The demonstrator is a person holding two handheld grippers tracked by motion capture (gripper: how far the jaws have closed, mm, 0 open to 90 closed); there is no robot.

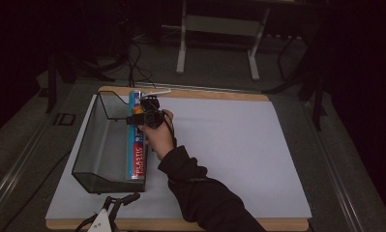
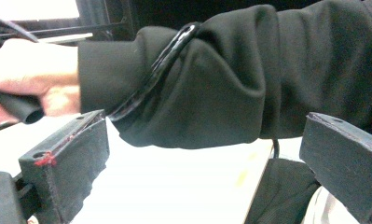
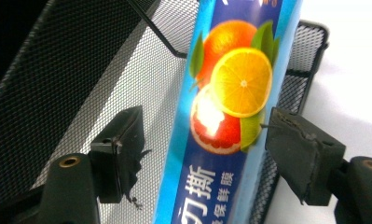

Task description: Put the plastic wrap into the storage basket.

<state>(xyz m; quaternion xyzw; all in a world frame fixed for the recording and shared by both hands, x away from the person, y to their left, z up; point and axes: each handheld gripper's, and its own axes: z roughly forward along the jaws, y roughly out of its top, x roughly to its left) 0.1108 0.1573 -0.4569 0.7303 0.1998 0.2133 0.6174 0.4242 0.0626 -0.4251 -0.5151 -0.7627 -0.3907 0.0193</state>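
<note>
High view, from left to right: a black mesh basket (image 1: 91, 145) sits on the white sheet over the bench (image 1: 229, 145), and a long blue box of plastic wrap (image 1: 137, 162) lies inside it along the right-hand wall, its far end poking above the rim. Over that far end hovers the right gripper (image 1: 149, 112), held in a hand (image 1: 157, 137) with a dark sleeve (image 1: 205, 198). At the near edge of the bench rests the left gripper (image 1: 114, 205).

Left gripper view: its fingers (image 2: 67, 163) stand wide apart with nothing between them, looking at the sleeve.

Right gripper view: the fingers (image 3: 120, 149) sit narrowly open on either side of the box (image 3: 230, 107), clear of it on the left and right at its edge on the right, so the box looks released rather than gripped.

My worry is that right finger: lifting away at a slant could snag the box edge and drag it up the wall, tipping it out of the basket.
</note>
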